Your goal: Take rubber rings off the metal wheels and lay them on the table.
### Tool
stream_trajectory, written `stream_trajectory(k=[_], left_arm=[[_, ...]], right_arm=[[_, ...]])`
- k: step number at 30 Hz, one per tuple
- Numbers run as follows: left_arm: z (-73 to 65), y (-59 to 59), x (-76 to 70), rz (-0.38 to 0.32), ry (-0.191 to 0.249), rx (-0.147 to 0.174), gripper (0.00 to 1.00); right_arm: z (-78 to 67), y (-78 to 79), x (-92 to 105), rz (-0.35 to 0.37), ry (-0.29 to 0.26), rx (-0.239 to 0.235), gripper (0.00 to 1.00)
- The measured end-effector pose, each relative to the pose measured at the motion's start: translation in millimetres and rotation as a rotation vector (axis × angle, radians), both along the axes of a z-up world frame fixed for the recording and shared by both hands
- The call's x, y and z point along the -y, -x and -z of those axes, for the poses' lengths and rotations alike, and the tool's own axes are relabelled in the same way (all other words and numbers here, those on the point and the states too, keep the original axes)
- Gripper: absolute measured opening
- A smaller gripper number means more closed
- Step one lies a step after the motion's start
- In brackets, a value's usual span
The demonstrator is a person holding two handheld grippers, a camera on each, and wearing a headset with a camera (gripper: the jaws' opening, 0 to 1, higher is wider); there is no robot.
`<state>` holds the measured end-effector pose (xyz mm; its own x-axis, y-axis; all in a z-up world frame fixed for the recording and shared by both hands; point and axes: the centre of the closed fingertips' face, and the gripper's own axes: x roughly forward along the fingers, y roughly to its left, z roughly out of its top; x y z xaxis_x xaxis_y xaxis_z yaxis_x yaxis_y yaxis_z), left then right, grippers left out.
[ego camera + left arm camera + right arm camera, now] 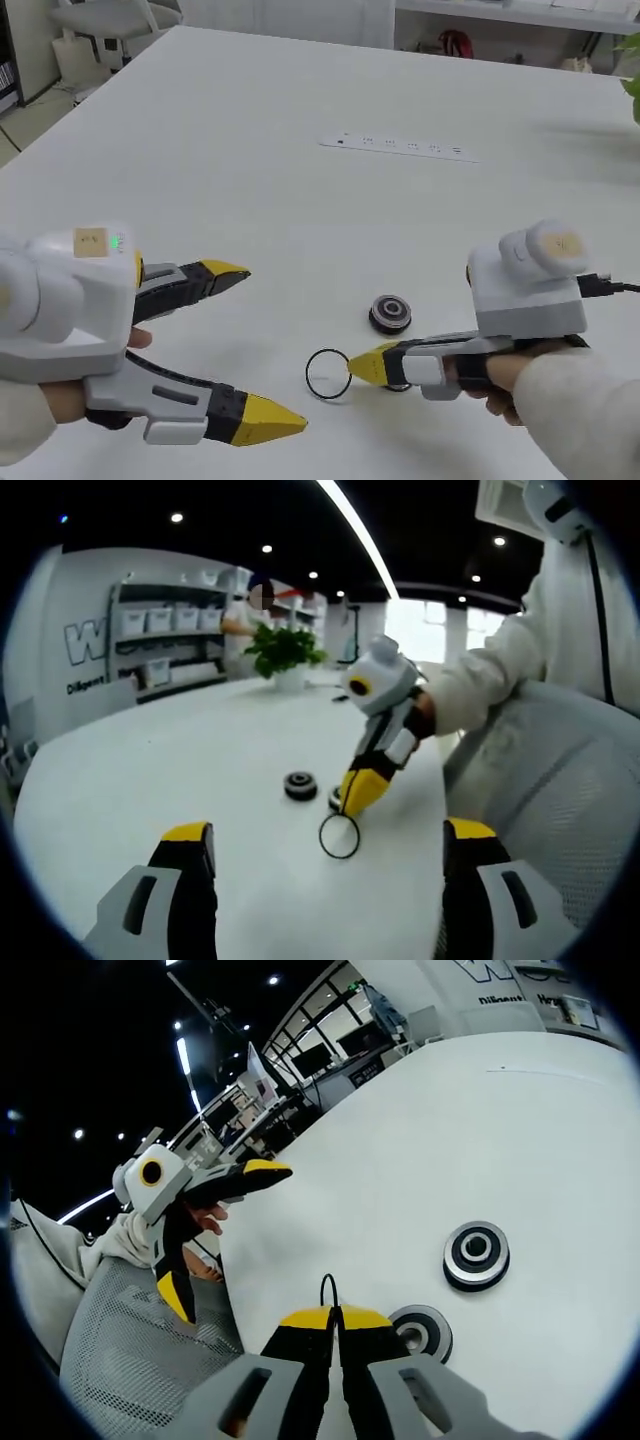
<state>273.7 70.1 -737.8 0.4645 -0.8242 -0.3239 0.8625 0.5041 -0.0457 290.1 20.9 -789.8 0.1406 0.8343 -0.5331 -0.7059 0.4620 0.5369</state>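
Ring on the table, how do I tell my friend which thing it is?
Find the big white table, then the right tongs with yellow tips. The ring lies flat at those tips, pinched by them. It's a thin, empty black hoop; the wheel nearby is chunky with a metal middle.

The left gripper (250,345) hovers low near the table's (300,180) front left edge, jaws spread wide, gripped by the left hand (62,402). The right gripper (358,367) points left toward it, tip down at the tabletop, jaws pressed together on a rubber ring (327,375). The right hand (497,373) wraps its handle.
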Motion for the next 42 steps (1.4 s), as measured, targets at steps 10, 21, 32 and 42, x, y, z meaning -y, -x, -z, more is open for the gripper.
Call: stream_trajectory(k=[10, 21, 32, 42], left_arm=[[2.4, 1.3, 1.7, 0.012, -0.005, -0.008, 0.95], [4.4, 1.8, 2.4, 0.015, -0.011, -0.017, 0.95], [5.8, 0.5, 0.9, 0.005, -0.018, -0.021, 0.96], [6.1, 0.8, 0.9, 0.004, -0.017, -0.023, 0.96]], right_arm=[[4.1, -3.1, 0.4, -0.010, 0.017, 0.029, 0.00], [5.3, -2.5, -1.6, -0.040, 0.026, 0.048, 0.05], [0.0, -9.8, 0.3, -0.043, 0.037, 0.091, 0.10], [-16.7, -18.9, 3.5, -0.018, 0.023, 0.142, 0.13]])
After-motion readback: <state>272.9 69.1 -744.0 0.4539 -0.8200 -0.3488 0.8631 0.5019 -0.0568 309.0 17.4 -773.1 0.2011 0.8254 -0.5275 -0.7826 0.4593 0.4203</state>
